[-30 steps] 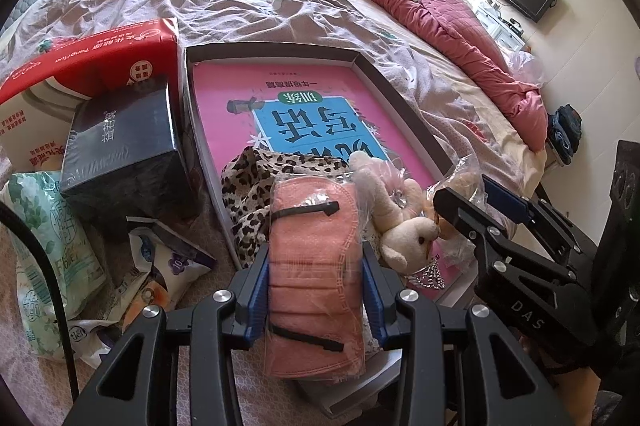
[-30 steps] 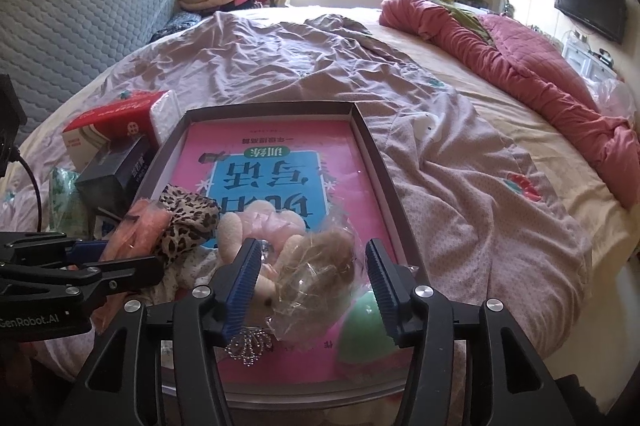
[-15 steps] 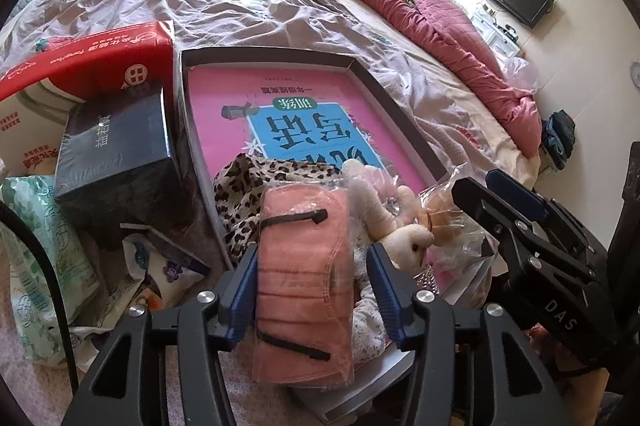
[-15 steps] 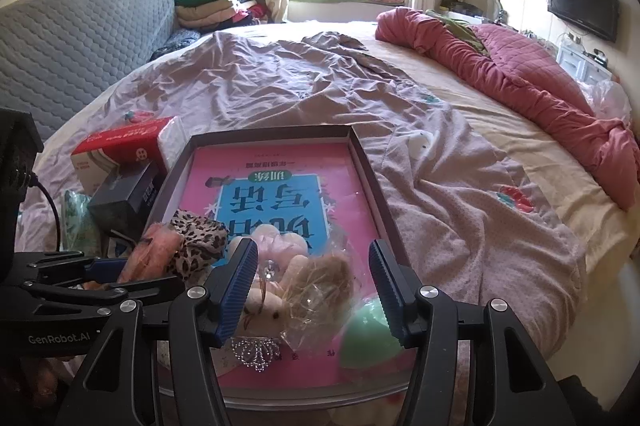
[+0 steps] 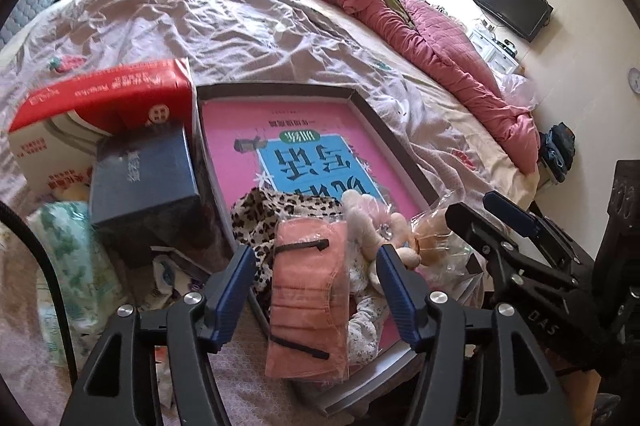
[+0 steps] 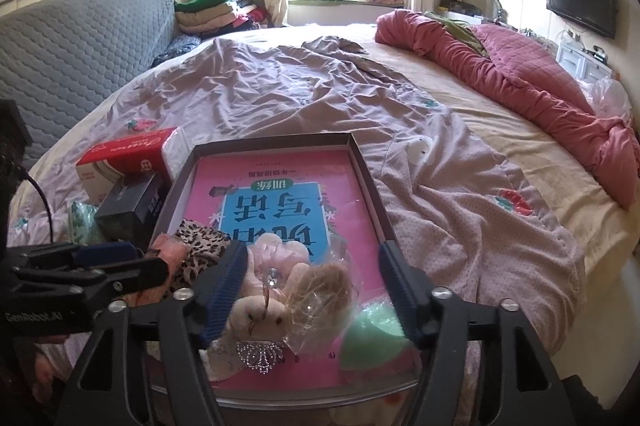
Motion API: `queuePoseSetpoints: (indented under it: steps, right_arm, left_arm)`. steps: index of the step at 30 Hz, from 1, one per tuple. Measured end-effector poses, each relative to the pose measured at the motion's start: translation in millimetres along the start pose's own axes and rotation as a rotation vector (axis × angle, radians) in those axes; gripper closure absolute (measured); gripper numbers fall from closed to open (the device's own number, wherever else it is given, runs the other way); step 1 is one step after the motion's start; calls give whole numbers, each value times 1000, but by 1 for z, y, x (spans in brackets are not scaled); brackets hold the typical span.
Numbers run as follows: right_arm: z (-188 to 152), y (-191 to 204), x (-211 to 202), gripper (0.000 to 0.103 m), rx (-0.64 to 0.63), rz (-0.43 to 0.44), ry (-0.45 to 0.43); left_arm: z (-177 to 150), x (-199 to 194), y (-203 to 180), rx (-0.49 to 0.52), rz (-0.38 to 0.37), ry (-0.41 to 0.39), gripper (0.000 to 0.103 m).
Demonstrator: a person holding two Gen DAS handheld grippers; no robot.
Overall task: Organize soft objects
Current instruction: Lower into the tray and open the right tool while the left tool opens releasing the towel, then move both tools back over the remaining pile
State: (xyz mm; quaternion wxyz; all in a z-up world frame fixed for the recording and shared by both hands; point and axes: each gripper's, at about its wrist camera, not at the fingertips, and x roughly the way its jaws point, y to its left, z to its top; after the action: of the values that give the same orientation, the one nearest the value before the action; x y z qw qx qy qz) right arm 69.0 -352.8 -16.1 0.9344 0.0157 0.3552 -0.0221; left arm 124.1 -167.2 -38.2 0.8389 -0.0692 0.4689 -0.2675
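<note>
Both claws have just been opening. Left claw (image 5: pixel 316 282) now stands wide around the bagged pink masks (image 5: pixel 306 294), not squeezing; the pack lies lengthwise, near-to-far, over the grey tray's (image 5: pixel 400 141) near edge. Right claw (image 6: pixel 308 286) gapes around the bagged plush toy (image 6: pixel 260 314). A dark blue box (image 5: pixel 144 181) sits left.

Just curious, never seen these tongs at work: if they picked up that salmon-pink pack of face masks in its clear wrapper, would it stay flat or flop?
Probably flop: the pack of masks is thin layered fabric, already draped over the tray's rim. Likely very light. Its glossy wrapper might slip between the pads.
</note>
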Motion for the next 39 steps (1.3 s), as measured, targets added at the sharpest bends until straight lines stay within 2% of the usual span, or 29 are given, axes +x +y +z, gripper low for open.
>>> queuePoseSetpoints:
  steps: [6,13,25,39]
  right_arm:
    - [3,-2,-7,31,20,-8,-18]
    - [6,2,-16,29,24,-15,-38]
    - [16,25,-33,27,-22,-7,-77]
    - [26,54,-49,27,-71,13,-110]
  left_arm:
    - [2,-12,-2,9,31,-14,35]
    - [3,-23,0,25,75,-22,34]
    - [4,-55,7,28,128,-70,31]
    - [4,-85,25,-1,156,-107,31]
